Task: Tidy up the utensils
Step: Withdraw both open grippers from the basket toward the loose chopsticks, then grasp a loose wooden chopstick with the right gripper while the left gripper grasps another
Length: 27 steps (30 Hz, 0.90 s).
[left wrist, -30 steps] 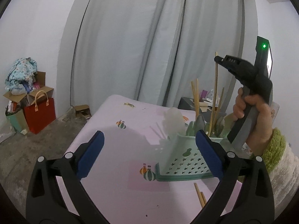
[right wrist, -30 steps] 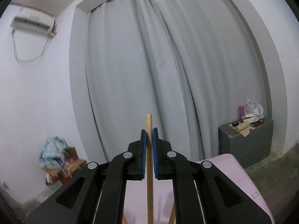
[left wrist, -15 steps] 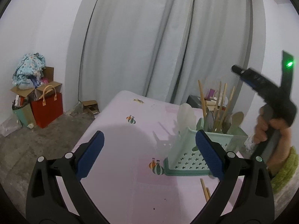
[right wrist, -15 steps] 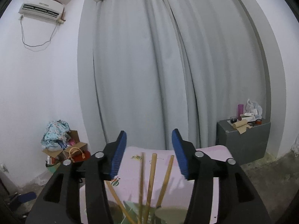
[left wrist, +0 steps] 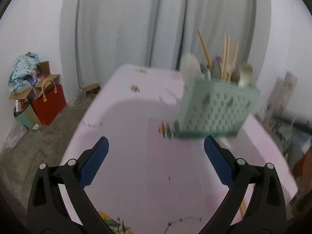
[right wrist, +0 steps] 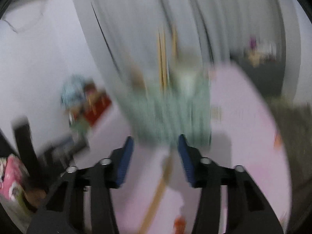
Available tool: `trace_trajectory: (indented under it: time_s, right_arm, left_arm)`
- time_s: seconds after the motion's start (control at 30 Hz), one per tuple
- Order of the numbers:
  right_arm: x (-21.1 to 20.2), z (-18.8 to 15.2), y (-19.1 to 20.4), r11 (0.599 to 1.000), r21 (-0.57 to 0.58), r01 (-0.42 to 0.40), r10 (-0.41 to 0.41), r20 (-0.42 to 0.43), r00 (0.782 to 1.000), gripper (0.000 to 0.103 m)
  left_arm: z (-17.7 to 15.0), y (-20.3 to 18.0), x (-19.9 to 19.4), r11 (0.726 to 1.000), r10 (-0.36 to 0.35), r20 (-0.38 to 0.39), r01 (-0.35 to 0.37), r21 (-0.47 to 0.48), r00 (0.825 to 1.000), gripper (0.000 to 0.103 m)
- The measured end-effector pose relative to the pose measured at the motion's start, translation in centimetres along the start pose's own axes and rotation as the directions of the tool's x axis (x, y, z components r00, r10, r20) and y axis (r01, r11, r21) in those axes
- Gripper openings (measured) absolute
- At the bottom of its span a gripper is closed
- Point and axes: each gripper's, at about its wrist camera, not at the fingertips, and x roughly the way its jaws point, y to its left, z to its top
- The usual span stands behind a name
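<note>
Right gripper (right wrist: 155, 150): blue-padded jaws part-spread and closing, nothing between them; aimed down at a loose chopstick (right wrist: 159, 193) lying on the counter (right wrist: 243, 136) just before the basket.
Left gripper (left wrist: 156, 156): jaws spread wide, empty, hovering over bare counter.
Step, judged: reaching for the next loose utensil. Next move calls for lowering until the pads straddle the thin stick, pinching it, then lifting it to the basket.
Basket (left wrist: 214, 111): mint-green perforated plastic, rectangular, toward the counter's far right; holds upright wooden chopsticks (left wrist: 227, 58) and pale spoons, blurred.
Counter: smooth pink cloth with small printed motifs.
Beyond: grey pleated curtain (left wrist: 136, 29).
</note>
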Motion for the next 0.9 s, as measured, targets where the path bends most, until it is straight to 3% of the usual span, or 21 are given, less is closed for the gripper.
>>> trace_trajectory:
  time_s: [0.1,0.27,0.53,0.67,0.77,0.8,0.87,0.9]
  right_arm:
    - [3.2,-4.2,-1.0,0.994,0.107,0.001,0.018,-0.172,0.985,0.024]
    - [5.0,-5.9,-1.3,0.987,0.155,0.028,0.009,-0.235,0.972,0.017]
    - [5.9,-5.9,0.3,0.993,0.105,0.055,-0.029,-0.229,0.973,0.009]
    - [6.3,-5.3,0.5,0.99,0.018,0.137,-0.13,-0.204,0.97,0.009]
    - [6.3,-4.7,-0.8,0.986,0.034,0.166,-0.157,-0.186,0.97,0.009]
    - [6.3,-4.6,-1.2,0.984,0.044,0.172,-0.161,-0.182,0.97,0.009]
    - [6.1,-4.5,-2.1,0.981,0.069,0.18,-0.166,-0.174,0.971,0.007]
    - [6.2,-4.5,-2.4,0.981,0.084,0.176,-0.16,-0.17,0.972,0.006]
  left_arm:
    - [-1.3,-0.6,0.5,0.999,-0.006,-0.056,0.009,0.042,0.998,0.094]
    - [-3.0,-1.3,1.4,0.997,-0.039,-0.139,0.048,0.058,0.99,0.094]
    - [-3.6,-2.3,1.8,0.993,-0.101,-0.162,0.111,0.051,0.982,0.094]
    - [-3.2,-3.1,2.1,0.988,-0.14,-0.158,0.147,0.038,0.978,0.094]
    - [-2.7,-4.2,3.2,0.978,-0.2,-0.176,0.209,0.031,0.964,0.094]
    - [-2.5,-4.6,3.4,0.973,-0.218,-0.178,0.228,0.035,0.96,0.091]
    - [-1.9,-6.1,4.3,0.959,-0.26,-0.196,0.277,0.064,0.945,0.073]
    - [-1.8,-6.6,4.7,0.953,-0.272,-0.212,0.293,0.072,0.939,0.07]
